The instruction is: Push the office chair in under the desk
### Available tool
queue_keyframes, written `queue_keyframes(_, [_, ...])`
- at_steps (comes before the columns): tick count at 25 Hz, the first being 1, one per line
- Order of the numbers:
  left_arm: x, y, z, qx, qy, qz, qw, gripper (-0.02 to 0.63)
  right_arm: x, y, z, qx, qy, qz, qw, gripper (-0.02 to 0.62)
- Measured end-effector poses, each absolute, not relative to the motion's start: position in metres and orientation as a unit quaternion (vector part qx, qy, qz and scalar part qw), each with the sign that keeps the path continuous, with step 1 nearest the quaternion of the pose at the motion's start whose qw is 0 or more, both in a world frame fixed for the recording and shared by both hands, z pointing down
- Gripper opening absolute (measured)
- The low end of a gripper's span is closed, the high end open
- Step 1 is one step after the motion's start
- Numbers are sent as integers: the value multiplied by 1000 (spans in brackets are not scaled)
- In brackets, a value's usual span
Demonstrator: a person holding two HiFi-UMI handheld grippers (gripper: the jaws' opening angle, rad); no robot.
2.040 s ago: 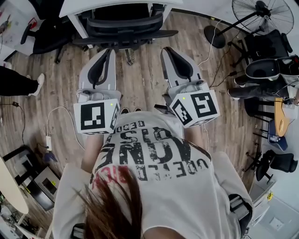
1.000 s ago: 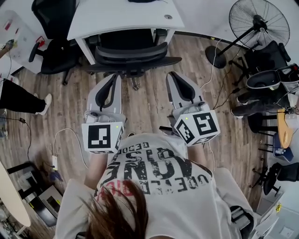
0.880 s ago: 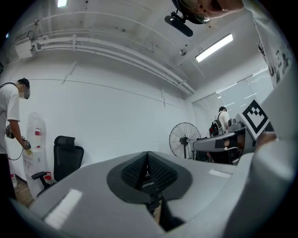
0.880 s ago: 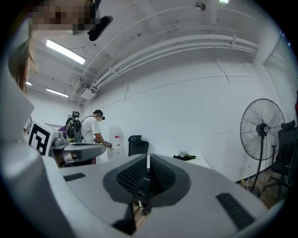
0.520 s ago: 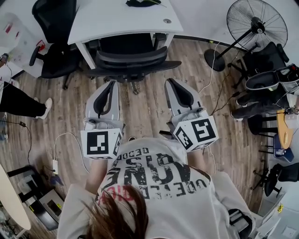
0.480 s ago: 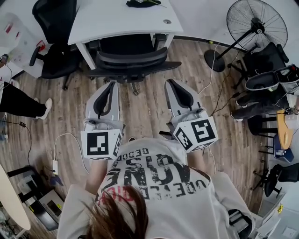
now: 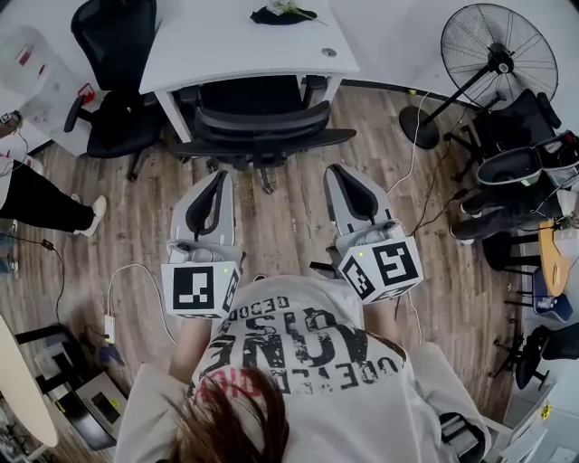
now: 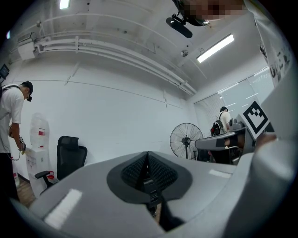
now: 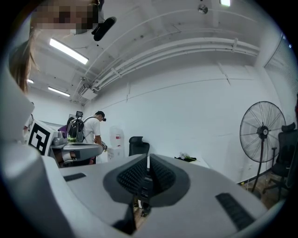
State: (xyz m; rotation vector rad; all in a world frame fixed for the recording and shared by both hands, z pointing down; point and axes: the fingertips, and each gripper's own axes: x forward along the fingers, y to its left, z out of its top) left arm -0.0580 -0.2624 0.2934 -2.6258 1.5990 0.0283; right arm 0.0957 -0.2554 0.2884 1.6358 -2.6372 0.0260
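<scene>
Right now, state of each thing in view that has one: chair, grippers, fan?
office chair, partly under the desk, backrest outside its edge, untouched.
left gripper, shut, empty, short of the chair.
right gripper, shut, empty, short of the chair.
fan, upright on the floor; spinning or not, cannot tell.

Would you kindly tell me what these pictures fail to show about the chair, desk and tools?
Head view: office chair seat front, hidden under the desk.
Both gripper views: office chair, hidden behind the left tool and right tool.
Head view: dark item on the desk, too small to identify.
</scene>
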Motion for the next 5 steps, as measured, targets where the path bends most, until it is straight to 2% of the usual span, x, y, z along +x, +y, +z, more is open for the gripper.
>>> queue_keyframes(5, [-61,-257,291,-855,517,9,37,12,96,-251,289,533,-846,10,13,28])
